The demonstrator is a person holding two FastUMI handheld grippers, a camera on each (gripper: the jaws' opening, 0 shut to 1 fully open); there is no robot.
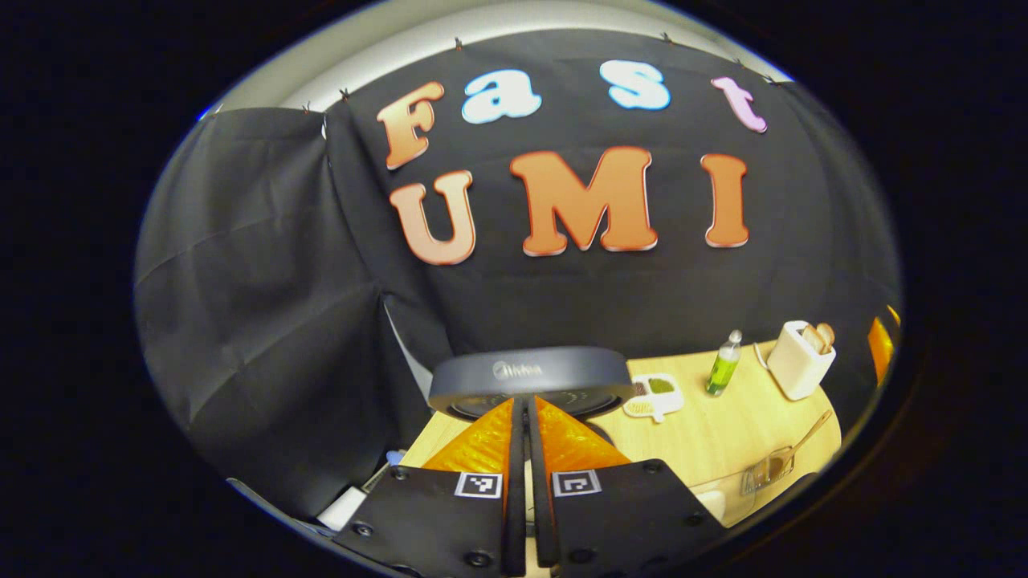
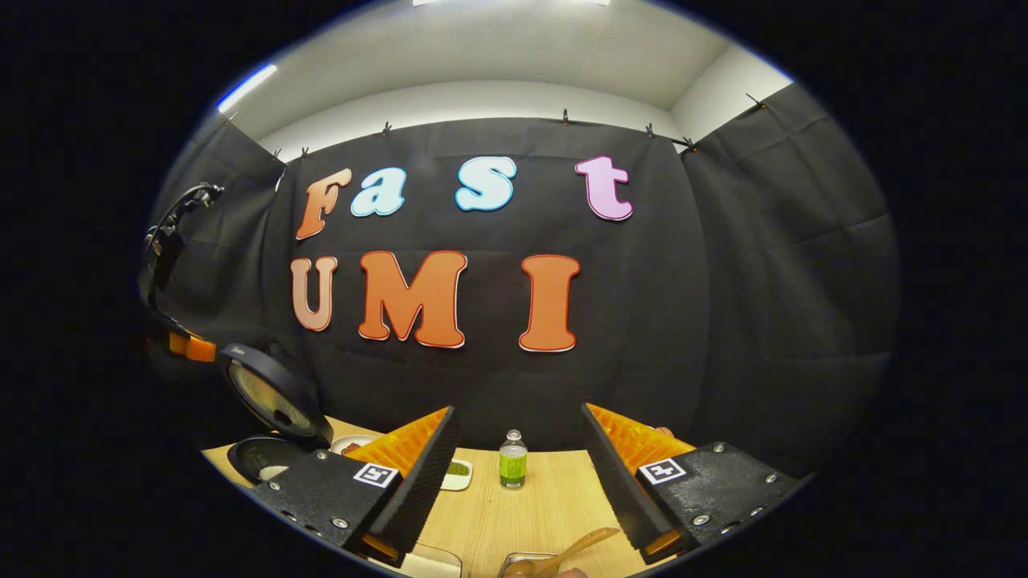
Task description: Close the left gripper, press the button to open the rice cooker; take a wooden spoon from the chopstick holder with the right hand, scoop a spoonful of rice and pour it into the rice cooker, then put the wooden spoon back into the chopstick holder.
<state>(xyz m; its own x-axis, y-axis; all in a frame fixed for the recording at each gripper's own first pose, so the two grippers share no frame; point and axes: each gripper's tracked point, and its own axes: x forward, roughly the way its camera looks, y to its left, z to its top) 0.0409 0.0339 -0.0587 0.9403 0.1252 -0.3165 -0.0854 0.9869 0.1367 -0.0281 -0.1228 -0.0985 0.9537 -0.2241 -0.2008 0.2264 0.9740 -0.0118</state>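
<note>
1. Rice cooker [image 2: 269, 437] stands open at eight o'clock in the right gripper view, its lid [image 2: 269, 393] tipped up over the dark pot; in the left gripper view the raised lid's edge [image 1: 530, 376] sits at six o'clock, just past the fingertips.
2. Left gripper [image 1: 526, 417] is clenched, its fingers pressed together on nothing, poised just before the lid.
3. Right gripper [image 2: 518, 449] hangs released, jaws wide apart and empty, above the wooden table [image 2: 554, 498].
4. Wooden spoon [image 2: 574, 548] lies at six o'clock in the right gripper view, its bowl in a clear container [image 2: 522, 564]; whether that dish holds the rice cannot be told.
5. White chopstick holder [image 1: 799, 359] stands at four o'clock in the left gripper view, utensil handles poking from its top, near a green bottle [image 1: 723, 365] and a small white dish [image 1: 654, 395].
6. Button step looks done, judging by the raised lid; the next move likely calls for the right gripper to reach a spoon handle and close squarely on it.
</note>
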